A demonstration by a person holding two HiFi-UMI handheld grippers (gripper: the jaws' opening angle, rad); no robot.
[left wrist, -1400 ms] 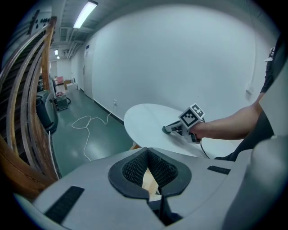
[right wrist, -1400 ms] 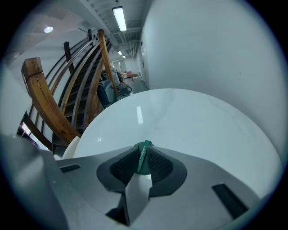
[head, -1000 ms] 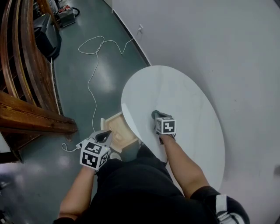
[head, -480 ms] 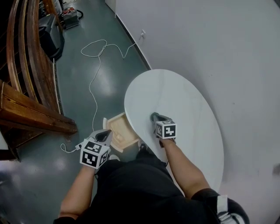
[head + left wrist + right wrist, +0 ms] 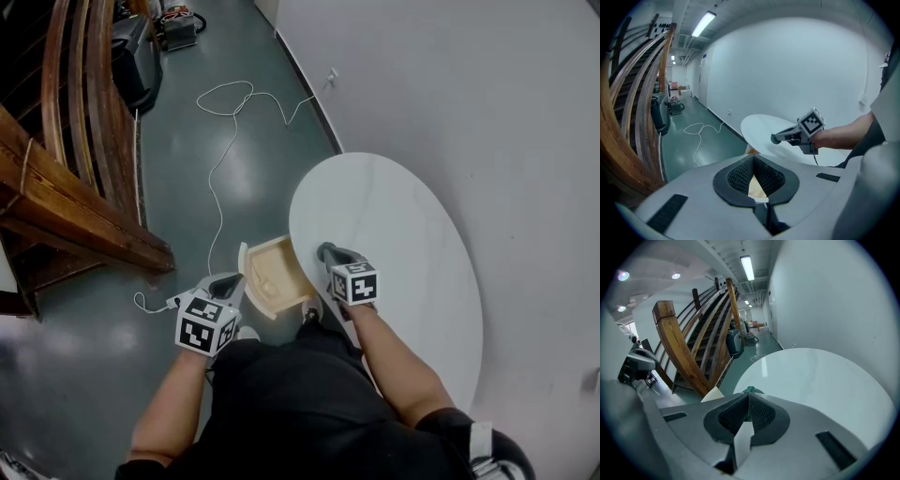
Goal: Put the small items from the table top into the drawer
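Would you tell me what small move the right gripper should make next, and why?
Probably swing the right gripper left until it is over the open drawer. Its jaws are shut on what looks like a small green item, and it is above the table edge, beside the drawer.

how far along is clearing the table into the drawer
Done: the wooden drawer stands open and the white table top shows nothing loose. In hand: the right gripper is shut on what looks like a small green item, at the table's edge by the drawer; the left gripper is shut, empty. Left: drop that item in. What the drawer already holds can't be made out.
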